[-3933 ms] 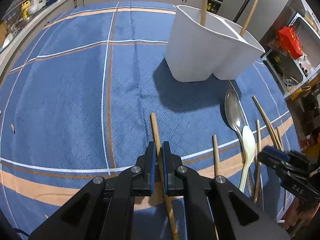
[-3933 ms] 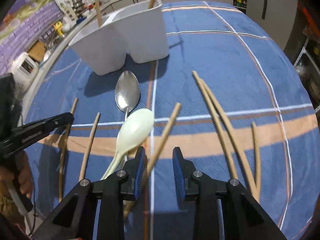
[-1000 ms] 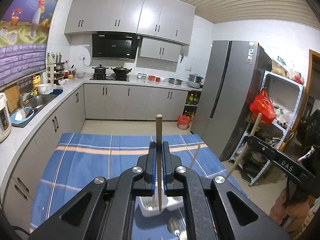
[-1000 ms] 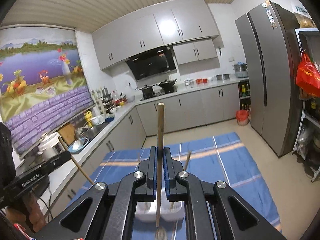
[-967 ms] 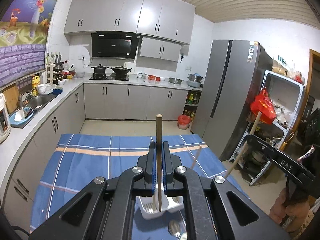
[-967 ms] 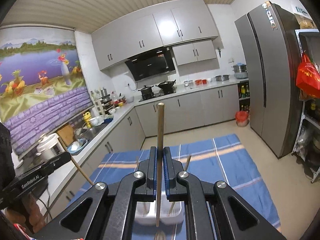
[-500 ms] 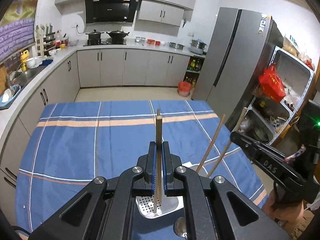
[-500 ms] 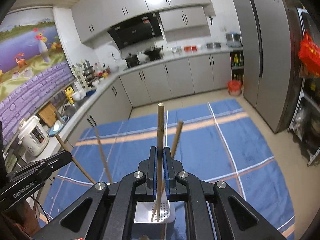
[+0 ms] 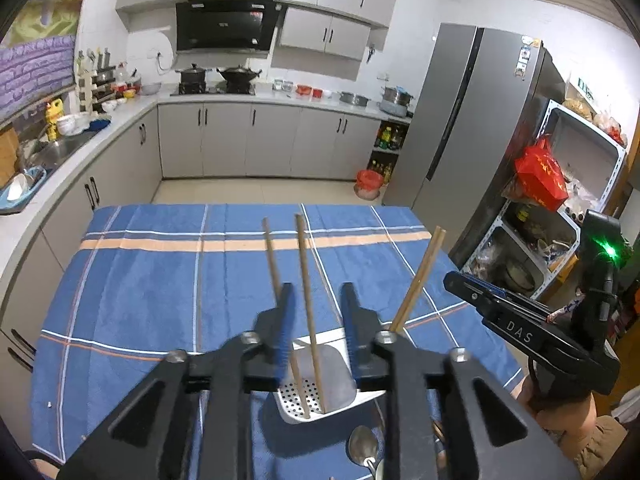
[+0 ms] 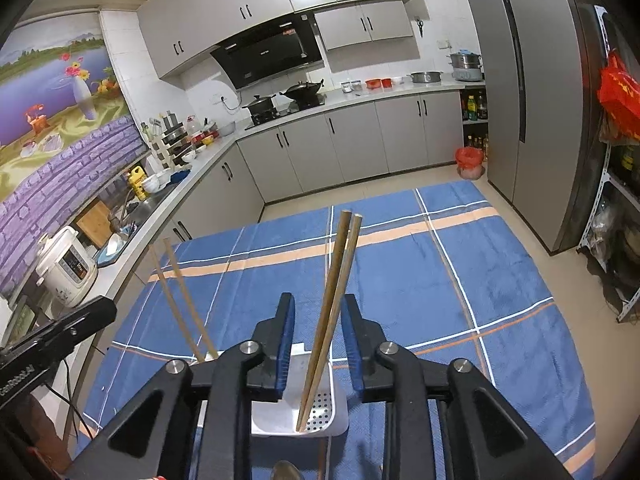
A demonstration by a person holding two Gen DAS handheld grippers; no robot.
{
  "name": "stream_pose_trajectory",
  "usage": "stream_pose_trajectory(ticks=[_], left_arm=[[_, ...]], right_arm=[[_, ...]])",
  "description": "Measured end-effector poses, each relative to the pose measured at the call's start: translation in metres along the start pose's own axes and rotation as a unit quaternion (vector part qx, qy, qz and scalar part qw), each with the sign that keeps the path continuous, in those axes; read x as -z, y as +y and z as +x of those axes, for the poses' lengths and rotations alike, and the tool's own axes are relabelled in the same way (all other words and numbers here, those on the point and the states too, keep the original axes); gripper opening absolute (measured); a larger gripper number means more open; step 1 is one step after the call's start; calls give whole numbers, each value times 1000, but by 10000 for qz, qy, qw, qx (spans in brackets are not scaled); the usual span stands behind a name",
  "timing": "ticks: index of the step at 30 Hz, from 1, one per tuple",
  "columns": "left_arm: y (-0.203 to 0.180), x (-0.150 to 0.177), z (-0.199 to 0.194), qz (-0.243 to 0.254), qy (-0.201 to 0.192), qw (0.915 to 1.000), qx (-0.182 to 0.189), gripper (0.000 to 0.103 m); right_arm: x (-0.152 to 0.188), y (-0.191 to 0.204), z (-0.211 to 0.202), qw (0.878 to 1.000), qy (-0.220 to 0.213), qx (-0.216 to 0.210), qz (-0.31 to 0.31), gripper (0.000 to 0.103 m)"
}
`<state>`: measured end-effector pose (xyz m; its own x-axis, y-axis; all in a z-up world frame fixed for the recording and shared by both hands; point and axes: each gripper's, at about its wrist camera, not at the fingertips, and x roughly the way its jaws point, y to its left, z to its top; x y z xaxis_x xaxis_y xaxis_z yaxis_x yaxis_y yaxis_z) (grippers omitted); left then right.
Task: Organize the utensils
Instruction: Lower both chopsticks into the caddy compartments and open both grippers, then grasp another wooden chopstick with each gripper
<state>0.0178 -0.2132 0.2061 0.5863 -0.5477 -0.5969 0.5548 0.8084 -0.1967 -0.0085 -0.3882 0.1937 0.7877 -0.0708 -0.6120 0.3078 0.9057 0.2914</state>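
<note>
Left wrist view: my left gripper (image 9: pixel 316 320) has its fingers spread wide, holding nothing; two chopsticks (image 9: pixel 306 300) stand between them in the white holder (image 9: pixel 320 384) below. My right gripper (image 10: pixel 318 332) is spread wide too around another pair (image 10: pixel 332 308). The holder sits on the blue-clothed counter (image 9: pixel 160 280); grey kitchen cabinets (image 9: pixel 248 140) lie beyond.

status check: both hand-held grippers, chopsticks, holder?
Left hand-held gripper open, right hand-held gripper open, both empty. Two chopsticks stand in one holder compartment, two more in the other. Metal spoon unsorted on the cloth.
</note>
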Motion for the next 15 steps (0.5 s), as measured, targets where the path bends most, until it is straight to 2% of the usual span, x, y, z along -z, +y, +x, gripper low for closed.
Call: stream_pose_trajectory(ticks=[4, 8, 12, 15], left_arm=[[0, 5, -27, 6, -162, 9998, -94, 29], [3, 25, -51, -127, -162, 9997, -116, 37], [7, 59, -58, -239, 165, 9994, -165, 38], [10, 94, -53, -327, 585, 9975, -232, 38]], right_arm=[[9, -1, -23, 10000, -74, -27, -17, 34], [33, -5, -43, 10000, 46, -23, -70, 39], [80, -17, -58, 9989, 452, 44, -98, 41], [119, -32, -65, 9962, 844, 144, -145, 41]])
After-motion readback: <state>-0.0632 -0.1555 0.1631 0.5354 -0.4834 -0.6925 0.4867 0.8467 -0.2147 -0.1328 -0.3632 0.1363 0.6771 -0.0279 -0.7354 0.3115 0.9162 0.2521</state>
